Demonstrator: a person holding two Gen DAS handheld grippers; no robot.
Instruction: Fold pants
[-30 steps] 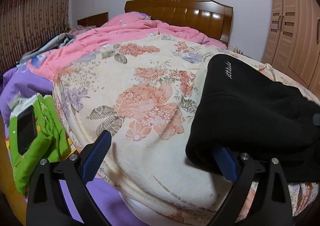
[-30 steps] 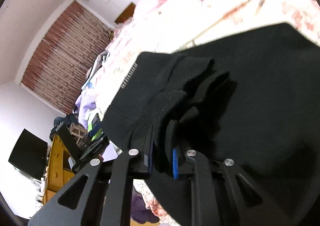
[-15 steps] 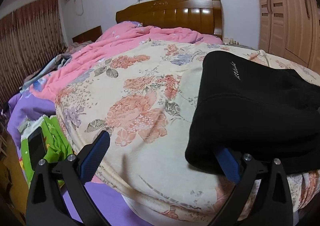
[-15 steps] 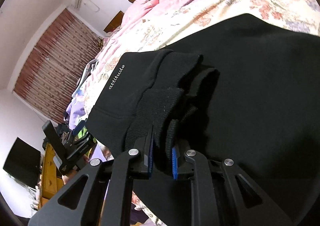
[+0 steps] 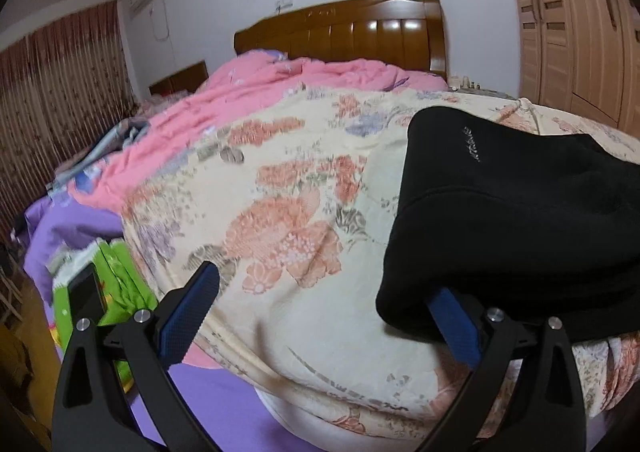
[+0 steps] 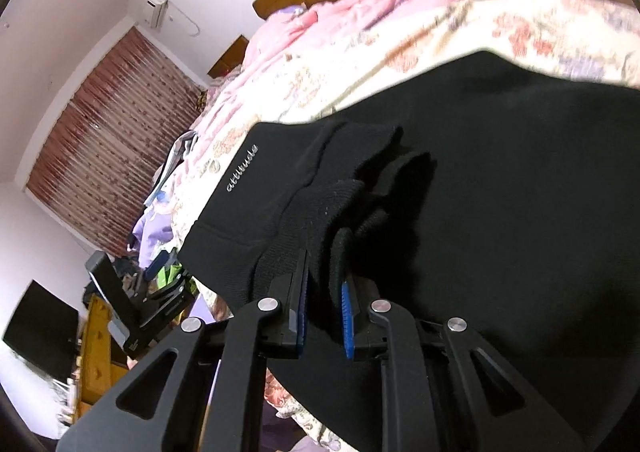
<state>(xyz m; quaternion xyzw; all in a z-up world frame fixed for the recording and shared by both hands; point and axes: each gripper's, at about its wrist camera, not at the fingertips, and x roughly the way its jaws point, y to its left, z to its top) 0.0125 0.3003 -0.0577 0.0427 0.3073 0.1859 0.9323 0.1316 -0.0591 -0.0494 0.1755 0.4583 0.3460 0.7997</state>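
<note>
Black pants on a floral quilt, with two hand-held grippers at the near edge.

The floral quilt [image 5: 280, 212] covers most of the bed, with a pink quilt [image 5: 280, 80] behind it. The black pants [image 6: 500, 192] lie on the floral quilt, their right part cut off in the left wrist view. The right gripper [image 6: 323, 316] is nearly closed, its blue pads pinching a bunched ribbed edge of the pants. The left gripper [image 5: 320, 312] stands wide, nothing clamped; its right finger tip is hidden under the pants' edge. A small white word on the pants is blurred.
</note>
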